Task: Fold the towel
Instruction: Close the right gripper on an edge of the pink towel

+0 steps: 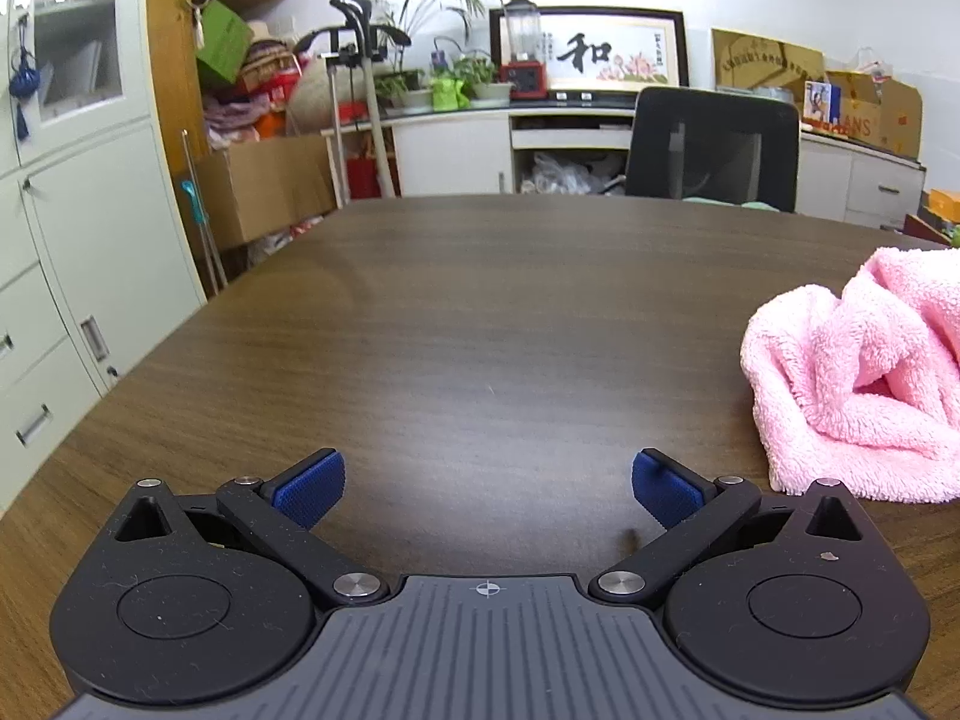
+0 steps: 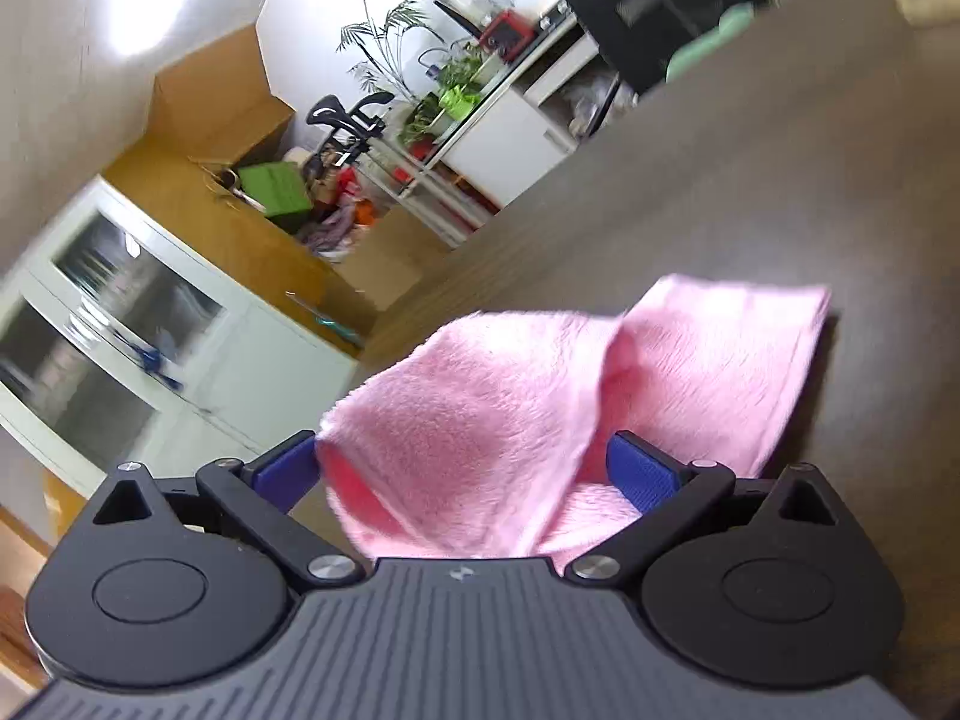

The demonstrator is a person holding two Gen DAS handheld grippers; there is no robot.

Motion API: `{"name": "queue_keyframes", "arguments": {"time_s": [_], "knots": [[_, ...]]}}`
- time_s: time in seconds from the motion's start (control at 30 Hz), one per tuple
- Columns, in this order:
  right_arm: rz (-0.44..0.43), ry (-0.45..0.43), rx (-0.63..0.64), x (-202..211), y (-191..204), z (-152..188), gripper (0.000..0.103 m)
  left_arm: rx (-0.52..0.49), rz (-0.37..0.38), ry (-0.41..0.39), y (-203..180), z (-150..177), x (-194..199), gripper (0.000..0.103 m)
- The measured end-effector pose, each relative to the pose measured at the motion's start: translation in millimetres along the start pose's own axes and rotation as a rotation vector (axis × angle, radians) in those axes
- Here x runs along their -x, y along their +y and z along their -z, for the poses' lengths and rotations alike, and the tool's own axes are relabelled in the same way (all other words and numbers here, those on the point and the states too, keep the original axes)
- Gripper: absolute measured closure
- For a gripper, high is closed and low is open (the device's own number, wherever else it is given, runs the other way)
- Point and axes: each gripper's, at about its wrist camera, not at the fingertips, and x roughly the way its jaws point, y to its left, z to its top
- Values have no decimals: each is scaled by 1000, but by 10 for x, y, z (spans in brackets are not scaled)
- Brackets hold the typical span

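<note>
- Cluttered office shelves, potted plants and a black office chair (image 1: 714, 147) frame a dark wood-grain bench (image 1: 480, 312), where a crumpled pink towel (image 1: 864, 384) lies heaped toward its right side.
- Left hand-held gripper (image 1: 487, 489) hovers low over bare wood, its blue pads spread wide and holding nothing, with the towel off to its right.
- Right hand-held gripper (image 2: 462, 474), tilted in a blurred right wrist view, has a bunched fold of the towel (image 2: 540, 408) between its spread pads; the cloth brushes the left pad, yet nothing looks pinched.
- Risk, as judged: closing now would likely seize a thick wad rather than a single corner or hem, leaving layers trapped and the fold lopsided.
- Risk, as judged: with only one hand-held gripper near the cloth, a lift could drag the whole heap across the bench instead of spreading it flat.
- Risk, as judged: soft pile may slip from a shallow bite.
</note>
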Motion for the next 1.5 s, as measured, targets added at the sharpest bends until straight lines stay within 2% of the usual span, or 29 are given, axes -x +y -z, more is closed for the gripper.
{"name": "queue_keyframes", "arguments": {"time_s": [0.1,0.17,0.23,0.33,0.37,0.47,0.6,0.67,0.73,1.0,1.1,1.2,1.33,1.4,1.5], "knots": [[-64,-17,-23,47,-37,-7,18,-11,4,1,-36,-3,3,0],[-100,-18,-26,69,-25,-38,29,-22,5,-5,-71,-6,12,0],[-115,-12,-30,70,-4,-69,60,-32,7,-13,-102,-9,26,0],[-35,6,-39,-32,-43,-92,67,-39,14,-19,-127,-2,51,0],[-34,3,-48,-69,-83,-81,68,-41,18,-20,-135,-2,60,0],[-40,1,-47,-109,-106,-54,76,-39,23,-23,-134,-5,84,0],[-60,-25,21,2,72,-30,92,-22,28,-20,-101,-23,97,0],[-50,-30,60,30,188,-16,95,-16,30,-24,-82,-28,114,0],[-46,-29,94,51,293,5,96,-12,33,-29,-66,-33,130,0],[-139,68,165,-25,622,156,96,5,61,-60,4,-65,207,0],[-122,58,182,13,697,157,90,5,67,-81,31,-63,240,0],[-37,-10,203,204,680,101,86,-3,65,-86,38,-50,246,0],[104,-81,138,363,443,-11,71,3,74,-75,28,-58,239,0],[135,-67,75,346,267,-69,68,-1,74,-78,22,-57,244,0],[128,-26,-14,239,55,-94,64,-7,75,-79,1,-56,240,0]]}}
